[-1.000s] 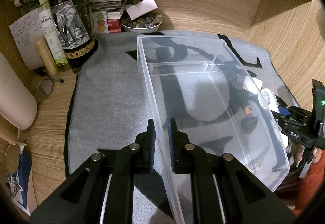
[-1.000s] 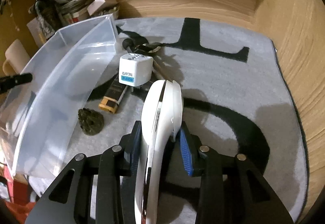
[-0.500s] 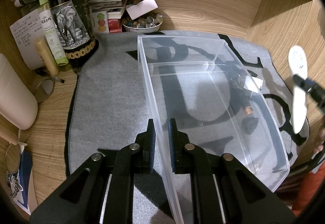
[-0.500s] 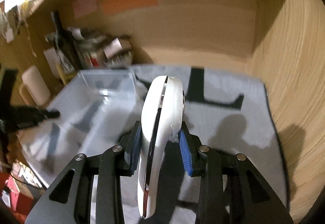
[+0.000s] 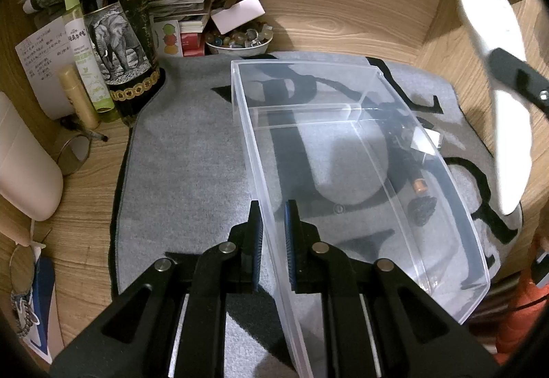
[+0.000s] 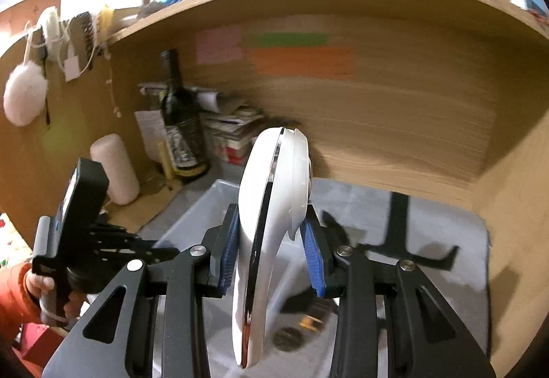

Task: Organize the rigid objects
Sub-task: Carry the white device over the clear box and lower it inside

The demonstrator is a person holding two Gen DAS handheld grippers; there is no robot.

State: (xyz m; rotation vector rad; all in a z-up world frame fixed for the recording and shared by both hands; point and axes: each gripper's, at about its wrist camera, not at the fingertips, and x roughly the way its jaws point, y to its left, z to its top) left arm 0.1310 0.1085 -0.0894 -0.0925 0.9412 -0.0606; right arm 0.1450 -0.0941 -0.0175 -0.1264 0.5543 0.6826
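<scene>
Left tool [image 5: 273, 240] clamped on the clear plastic bin's [image 5: 360, 151] near wall. Right tool [image 6: 272, 247] grips a white handheld device [image 6: 271, 223], raised above the grey mat [image 5: 185, 151].

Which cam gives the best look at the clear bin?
Left wrist: the clear bin fills the frame, rim, walls and floor sharp, left gripper shut on its near wall. Right wrist shows only a blurred part behind the white device.
</scene>
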